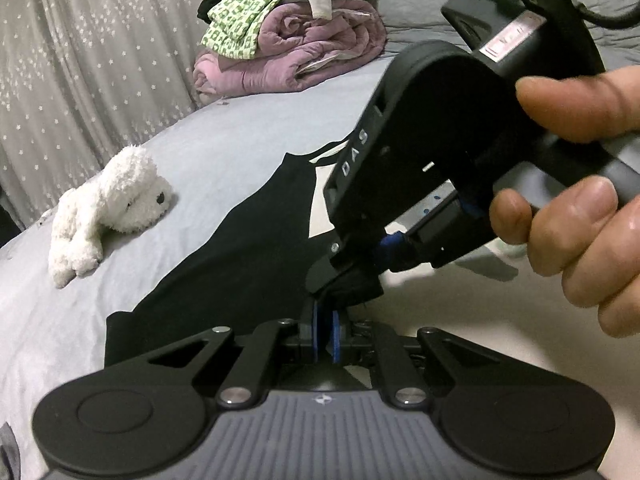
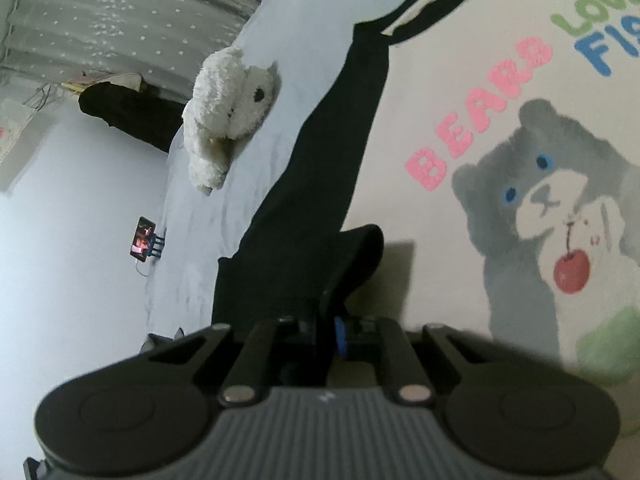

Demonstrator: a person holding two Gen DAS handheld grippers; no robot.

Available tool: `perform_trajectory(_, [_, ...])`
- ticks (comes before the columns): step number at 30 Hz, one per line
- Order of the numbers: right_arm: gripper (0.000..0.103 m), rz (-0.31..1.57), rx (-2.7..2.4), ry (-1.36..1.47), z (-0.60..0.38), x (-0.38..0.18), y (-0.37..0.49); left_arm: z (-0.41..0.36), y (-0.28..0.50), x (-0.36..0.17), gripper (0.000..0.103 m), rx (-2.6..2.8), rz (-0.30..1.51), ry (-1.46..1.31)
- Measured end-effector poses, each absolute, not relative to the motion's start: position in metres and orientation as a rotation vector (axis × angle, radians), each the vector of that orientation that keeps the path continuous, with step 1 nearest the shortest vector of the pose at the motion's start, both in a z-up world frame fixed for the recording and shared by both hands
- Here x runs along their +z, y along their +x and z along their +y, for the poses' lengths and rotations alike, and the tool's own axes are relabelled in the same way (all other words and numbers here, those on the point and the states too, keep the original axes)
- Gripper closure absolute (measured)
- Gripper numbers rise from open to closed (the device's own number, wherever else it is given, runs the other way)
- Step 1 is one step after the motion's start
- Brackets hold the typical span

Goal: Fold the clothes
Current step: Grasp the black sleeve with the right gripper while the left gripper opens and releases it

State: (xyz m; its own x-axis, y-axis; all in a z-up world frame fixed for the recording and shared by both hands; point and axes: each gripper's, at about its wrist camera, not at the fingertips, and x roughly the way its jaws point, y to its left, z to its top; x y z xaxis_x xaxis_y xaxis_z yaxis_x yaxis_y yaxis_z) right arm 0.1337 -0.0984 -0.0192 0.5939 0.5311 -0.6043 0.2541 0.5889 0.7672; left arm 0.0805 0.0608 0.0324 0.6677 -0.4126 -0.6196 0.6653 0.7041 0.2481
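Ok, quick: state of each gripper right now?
Left gripper: closed on the shirt's black sleeve.
Right gripper: closed on the same sleeve's edge.

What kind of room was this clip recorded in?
Most likely a bedroom: a bed sheet with a white plush toy lying on it, a folded purple quilt under loose clothes, and a star-patterned curtain behind.

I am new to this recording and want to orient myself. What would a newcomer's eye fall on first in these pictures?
First, the cream T-shirt with black sleeves, spread on the grey bed, printed with a grey bear and the pink word BEARS. The left gripper and the right gripper are shut close together on its black sleeve. A white plush toy lies beside the shirt, and a pile of clothes sits further back.
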Motion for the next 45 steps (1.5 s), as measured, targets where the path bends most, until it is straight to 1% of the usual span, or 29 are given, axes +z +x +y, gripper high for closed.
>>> perform_trajectory(1, [0.094,0.954,0.195,0.956,-0.1,-0.018,0.133,0.061,0.081,0.032,0.095,-0.637,0.563,0.487])
perform_trajectory(4, [0.082,0.951,0.192,0.939,-0.105,-0.016,0.13,0.062,0.08,0.031,0.095,-0.64,0.568,0.492])
perform_trajectory(5, [0.075,0.95,0.189,0.94,-0.106,-0.016,0.13,0.062,0.08,0.031,0.095,-0.64,0.568,0.494])
perform_trajectory(6, [0.073,0.95,0.191,0.942,-0.106,-0.017,0.13,0.061,0.079,0.031,0.095,-0.643,0.567,0.496])
perform_trajectory(12, [0.073,0.964,0.213,0.934,-0.105,-0.022,0.132,0.06,0.077,0.031,0.095,-0.651,0.568,0.508])
perform_trajectory(14, [0.073,0.963,0.216,0.937,-0.105,-0.023,0.131,0.059,0.076,0.031,0.095,-0.658,0.568,0.514])
perform_trajectory(16, [0.076,0.958,0.218,0.936,-0.106,-0.023,0.131,0.059,0.075,0.031,0.095,-0.663,0.569,0.522])
perform_trajectory(18, [0.091,0.951,0.222,0.929,-0.105,-0.022,0.13,0.059,0.075,0.03,0.095,-0.664,0.572,0.525])
perform_trajectory(20, [0.095,0.942,0.223,0.904,-0.104,-0.019,0.129,0.059,0.076,0.03,0.095,-0.665,0.574,0.524])
perform_trajectory(29, [0.096,0.909,0.227,0.824,-0.106,0.002,0.131,0.06,0.074,0.035,0.088,-0.692,0.552,0.492])
perform_trajectory(35, [0.096,0.854,0.217,0.747,-0.118,0.037,0.133,0.06,0.076,0.034,0.081,-0.69,0.561,0.481])
perform_trajectory(40, [0.096,0.793,0.207,0.698,-0.137,0.072,0.134,0.058,0.082,0.027,0.081,-0.662,0.589,0.479])
perform_trajectory(43, [0.096,0.759,0.19,0.67,-0.151,0.09,0.134,0.058,0.088,0.025,0.077,-0.625,0.598,0.449])
perform_trajectory(45, [0.096,0.746,0.174,0.655,-0.161,0.1,0.135,0.058,0.093,0.022,0.076,-0.602,0.6,0.425])
